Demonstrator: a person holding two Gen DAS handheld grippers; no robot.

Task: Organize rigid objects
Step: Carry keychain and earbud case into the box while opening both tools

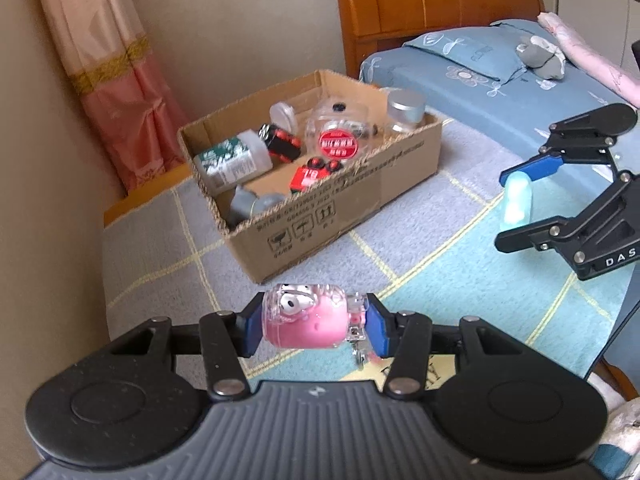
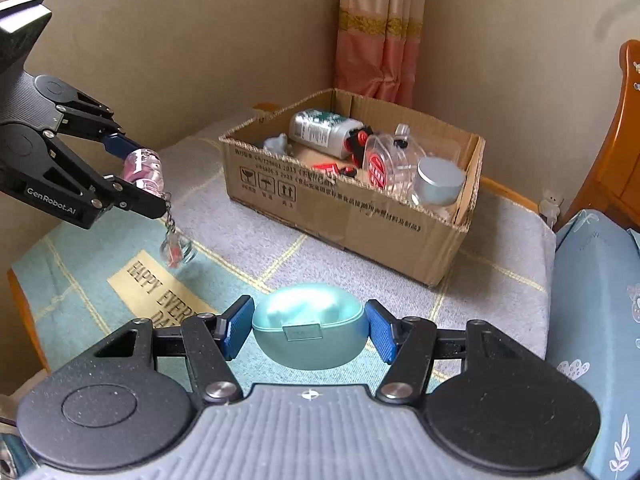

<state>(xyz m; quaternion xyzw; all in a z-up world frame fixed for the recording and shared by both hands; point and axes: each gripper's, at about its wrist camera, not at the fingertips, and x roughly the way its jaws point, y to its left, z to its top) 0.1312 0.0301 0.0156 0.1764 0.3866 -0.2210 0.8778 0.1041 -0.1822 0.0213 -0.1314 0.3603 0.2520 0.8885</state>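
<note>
Soft grey and blue rug covers a low stand beside a bed, with a pink curtain in the far corner. On the rug sits a box, and it already has many things in it: a white bottle, a clear jar with a red label, a small jar with a silver lid, red toy cars and a grey lump. So much of the tidying looks done. The left gripper is squeezed onto a pink case, which is see-through on top with white earbuds inside. A little chain with a charm hangs down from it. The right gripper is clamped on a smooth teal case shaped like an egg. Both cases are up in the air, near the front of the rug, and the box is farther back. No other loose things show on the rug. I think what is left is to carry these two cases over to the box and let them go inside. The chain could swing and catch on the box edge.
</note>
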